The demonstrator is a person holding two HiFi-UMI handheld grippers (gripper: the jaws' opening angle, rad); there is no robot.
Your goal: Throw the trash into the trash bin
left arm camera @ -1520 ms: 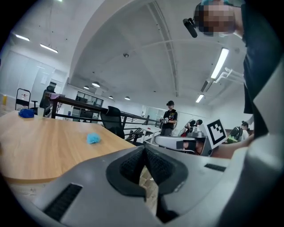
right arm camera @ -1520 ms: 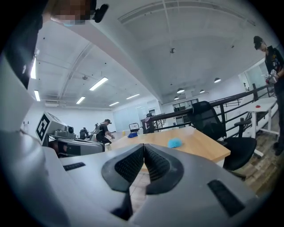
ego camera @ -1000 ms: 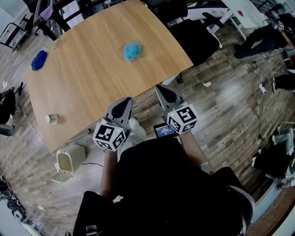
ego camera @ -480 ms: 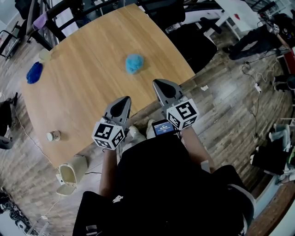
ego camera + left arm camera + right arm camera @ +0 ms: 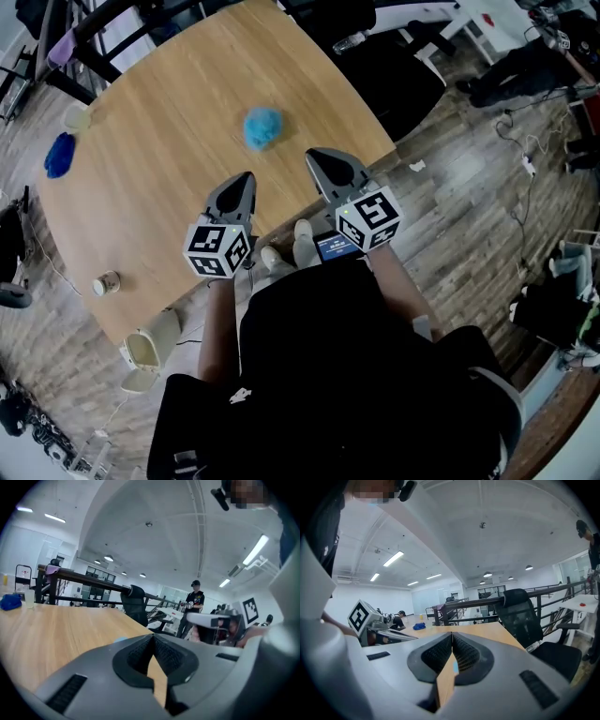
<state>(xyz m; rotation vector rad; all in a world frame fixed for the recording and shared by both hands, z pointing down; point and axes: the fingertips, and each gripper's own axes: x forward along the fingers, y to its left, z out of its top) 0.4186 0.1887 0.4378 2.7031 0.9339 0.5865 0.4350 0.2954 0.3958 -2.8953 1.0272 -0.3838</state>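
A light blue crumpled wad [image 5: 262, 127] lies on the wooden table [image 5: 159, 169], a little beyond both grippers. My left gripper [image 5: 240, 177] is shut and empty, just over the table's near edge. My right gripper [image 5: 313, 154] is shut and empty too, to the right of the wad. A dark blue wad [image 5: 58, 155] rests at the table's far left; it also shows in the left gripper view [image 5: 10, 602]. A small paper cup [image 5: 105, 283] stands near the left front edge. The beige trash bin [image 5: 145, 352] sits on the floor below the table, lid open.
A pale cup [image 5: 77, 117] stands by the dark blue wad. A black office chair [image 5: 394, 66] is at the table's right side. Scraps of paper [image 5: 417, 166] and cables lie on the wood floor. Another person [image 5: 193, 599] stands far off.
Both grippers have moved forward, from over the floor to over the table's near edge, closer to the light blue wad. Their jaws stayed shut.
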